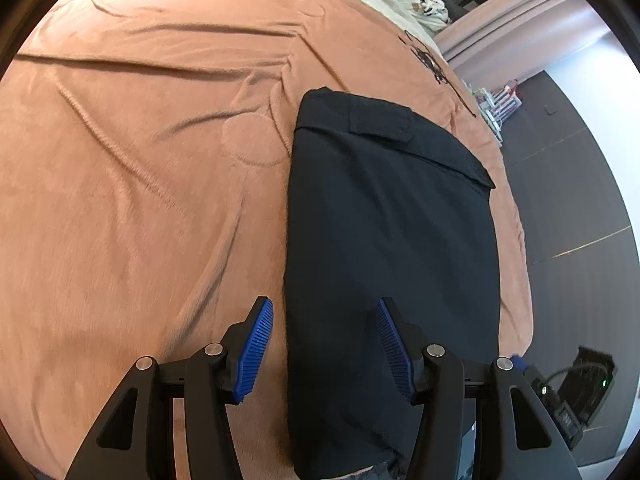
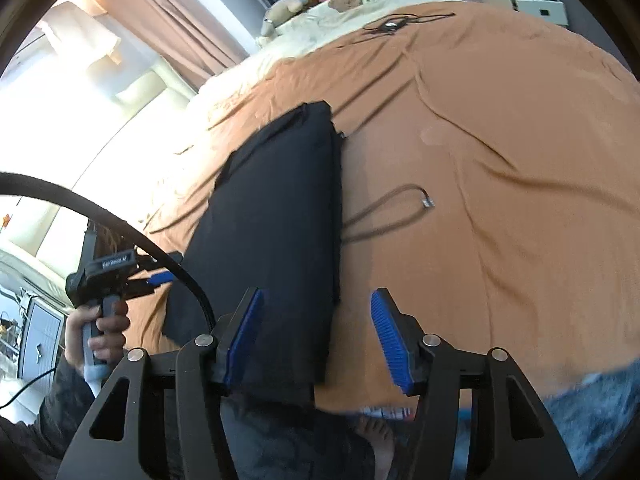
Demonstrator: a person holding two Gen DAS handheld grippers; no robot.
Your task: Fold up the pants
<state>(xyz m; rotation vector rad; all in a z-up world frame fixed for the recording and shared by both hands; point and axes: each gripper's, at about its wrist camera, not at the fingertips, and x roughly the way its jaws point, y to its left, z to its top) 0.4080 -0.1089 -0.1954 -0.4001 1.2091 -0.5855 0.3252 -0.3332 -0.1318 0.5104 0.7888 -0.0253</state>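
The black pants (image 1: 384,220) are seen folded into a long flat strip on the bed's orange blanket (image 1: 140,184). The left claw (image 1: 326,350) straddles their near left edge, the right claw (image 2: 316,336) their right edge; both are parted, gripping nothing.

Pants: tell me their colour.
Plain black pants, clearest in the left wrist view.

Pants' (image 1: 384,240) near end cut off

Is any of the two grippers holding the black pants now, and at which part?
Neither. The left gripper and right gripper both stand open above the folded black pants on the bed; no pad presses the cloth.
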